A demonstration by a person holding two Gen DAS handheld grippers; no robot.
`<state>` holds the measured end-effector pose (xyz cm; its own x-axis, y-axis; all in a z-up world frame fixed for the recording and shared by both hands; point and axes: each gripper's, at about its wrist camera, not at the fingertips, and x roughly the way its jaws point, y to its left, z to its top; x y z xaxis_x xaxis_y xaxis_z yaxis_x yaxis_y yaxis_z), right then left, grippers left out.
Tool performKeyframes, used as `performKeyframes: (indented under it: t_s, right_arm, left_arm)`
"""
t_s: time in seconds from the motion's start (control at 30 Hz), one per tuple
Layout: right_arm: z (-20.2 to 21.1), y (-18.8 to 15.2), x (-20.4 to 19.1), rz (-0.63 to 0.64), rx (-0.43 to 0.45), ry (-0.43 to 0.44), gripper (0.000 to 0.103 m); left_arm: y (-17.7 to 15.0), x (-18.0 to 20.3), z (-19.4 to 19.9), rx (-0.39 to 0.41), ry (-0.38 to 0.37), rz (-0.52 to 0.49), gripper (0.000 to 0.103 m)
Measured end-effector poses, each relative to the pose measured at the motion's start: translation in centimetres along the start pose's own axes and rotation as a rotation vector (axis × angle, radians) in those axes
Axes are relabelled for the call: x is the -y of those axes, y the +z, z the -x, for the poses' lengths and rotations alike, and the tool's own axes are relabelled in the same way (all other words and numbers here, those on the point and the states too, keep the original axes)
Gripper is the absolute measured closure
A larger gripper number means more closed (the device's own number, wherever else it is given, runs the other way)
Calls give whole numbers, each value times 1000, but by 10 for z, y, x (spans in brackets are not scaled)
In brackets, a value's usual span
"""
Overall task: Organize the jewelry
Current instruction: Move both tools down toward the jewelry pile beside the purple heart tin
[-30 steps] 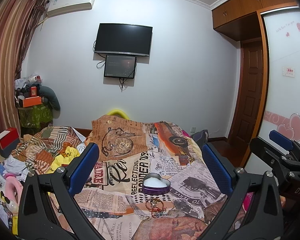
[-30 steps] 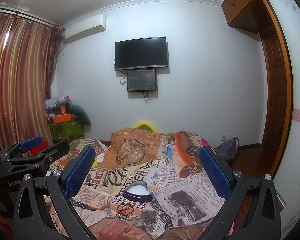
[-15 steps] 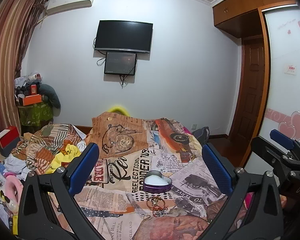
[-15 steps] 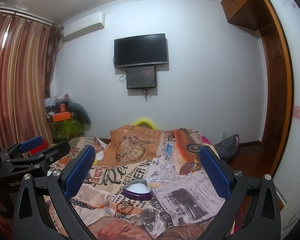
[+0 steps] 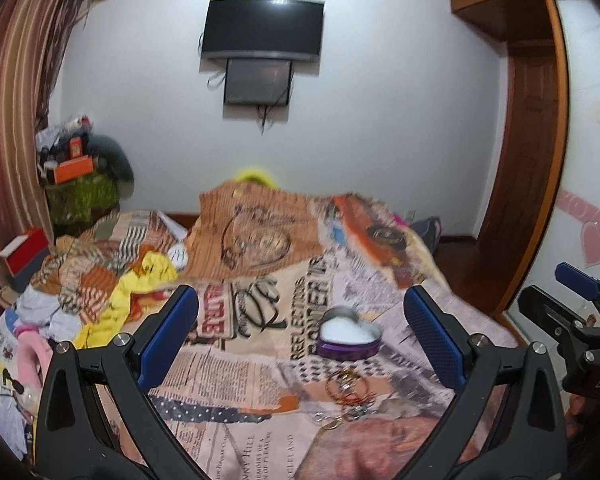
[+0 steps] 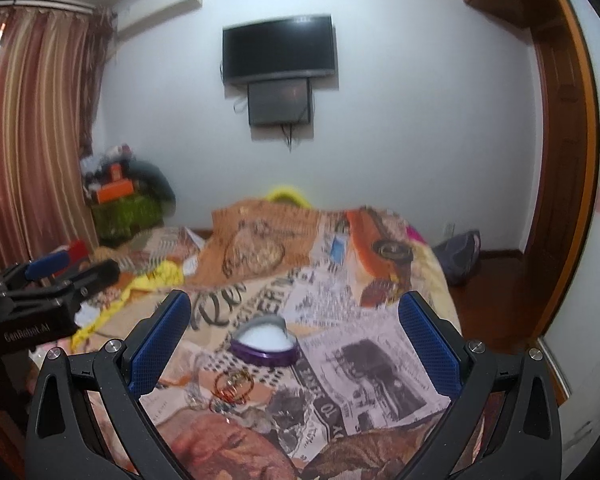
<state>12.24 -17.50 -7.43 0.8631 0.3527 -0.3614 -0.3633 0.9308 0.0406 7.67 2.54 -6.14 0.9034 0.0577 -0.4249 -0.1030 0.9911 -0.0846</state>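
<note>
The jewelry [image 5: 346, 394] between the tongs is a blurred tangle; single pieces cannot be told apart. Bedspread [image 5: 260, 380] print is smeared.

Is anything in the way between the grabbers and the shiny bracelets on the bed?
Nothing visible is. Both the left gripper and right gripper are open above the bedspread, and the jewelry pile lies uncovered beside the heart-shaped box.

Purple heart tin [image 5: 348, 345], white lining — newsprint-patterned bedspread [image 5: 236, 376] — brown striped curtain [image 5: 8, 92].
</note>
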Motion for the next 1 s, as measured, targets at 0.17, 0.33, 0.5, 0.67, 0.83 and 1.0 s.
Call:
performKeyframes:
  t_s: [0.17, 0.33, 0.5, 0.67, 0.83, 1.0]
  right_arm:
    - [-32, -17, 5, -7, -120, 21, 0]
    - [-58, -32, 6, -14, -223, 62, 11]
    - [-78, -50, -4, 30, -323, 118, 33]
    - [-88, -68, -18, 71, -398, 174, 47]
    - [-97, -82, -27, 78, -467, 242, 58]
    - [-105, -94, -36, 84, -520, 284, 67]
  left_arm:
    - [-14, -16, -36, -113, 3, 18, 5]
    - [-35, -20, -69, -232, 7, -11, 20]
    - [-56, -19, -92, -331, -12, -55, 29]
    - [-73, -19, -100, -420, -59, -71, 36]
    - [-88, -16, -101, -486, -130, -60, 37]
    - [-100, -13, -100, -524, -162, -57, 38]
